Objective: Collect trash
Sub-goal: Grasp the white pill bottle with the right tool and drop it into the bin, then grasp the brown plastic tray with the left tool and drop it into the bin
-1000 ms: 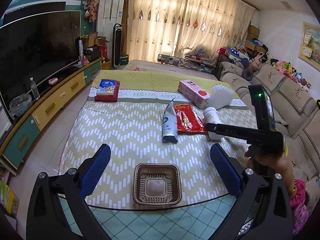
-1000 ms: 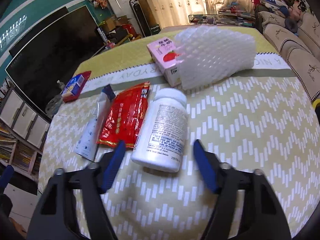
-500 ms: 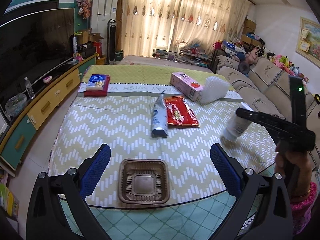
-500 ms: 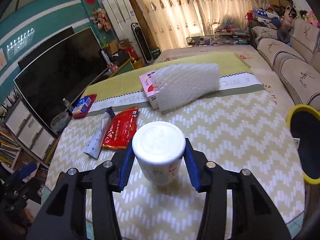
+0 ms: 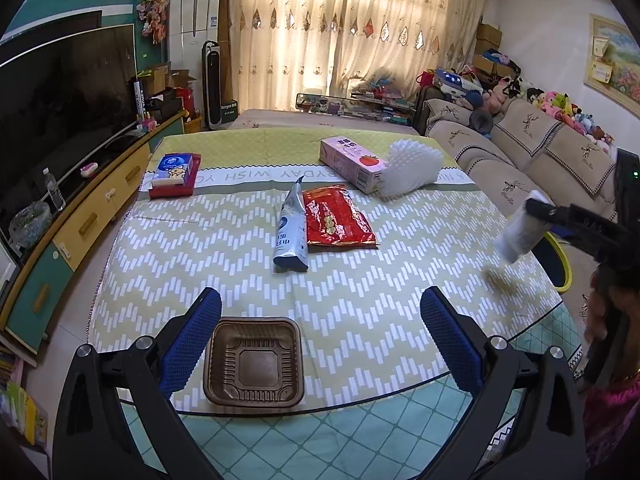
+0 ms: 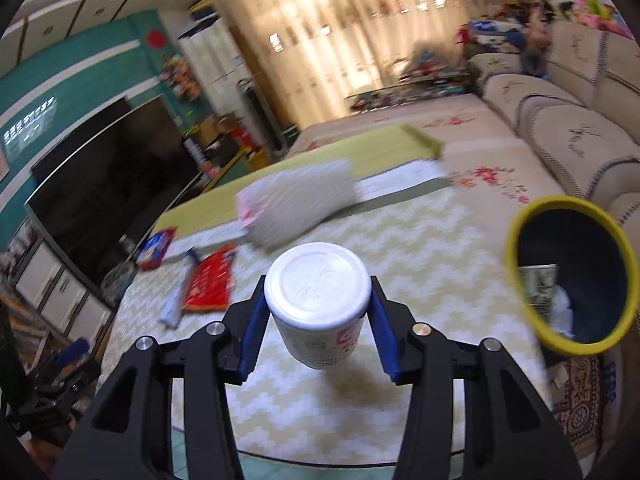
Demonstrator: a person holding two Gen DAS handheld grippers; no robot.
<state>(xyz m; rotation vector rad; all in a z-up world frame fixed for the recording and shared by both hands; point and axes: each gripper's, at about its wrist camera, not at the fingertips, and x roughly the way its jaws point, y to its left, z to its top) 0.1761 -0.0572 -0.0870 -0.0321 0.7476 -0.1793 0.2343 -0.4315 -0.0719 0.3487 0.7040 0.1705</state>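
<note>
Two tools in play: our right tool [image 6: 318,326] is clamped on a white pill bottle [image 6: 318,304], blue pads pressing both sides of it, cap end facing the camera, bottle lifted clear of the tabletop [image 5: 400,280]. In the left wrist view the same bottle [image 5: 520,228] hangs over the tabletop's right edge, close to the yellow-rimmed trash bin [image 6: 572,276] that stands on the floor beside the sofa [image 5: 520,148]. We see paper scraps already inside the bin. Our left tool [image 5: 320,340] is spread wide with nothing between its pads, hovering over the near edge of the tabletop just above a brown plastic tray [image 5: 254,362]; the tray lies flat on the zigzag cloth, closer to the left pad. Further back on the cloth we see a white-blue tube [image 5: 290,232] lying lengthwise, touching or just beside a red snack wrapper [image 5: 338,220] on its right. Behind those, a pink carton [image 5: 352,164] lies with a white foam net sleeve [image 5: 412,164] against its right end. A red-and-blue box [image 5: 174,174] sits well apart at the far left of the cloth. The right wrist view is motion-blurred in the background; the bottle and pads are sharp.
</note>
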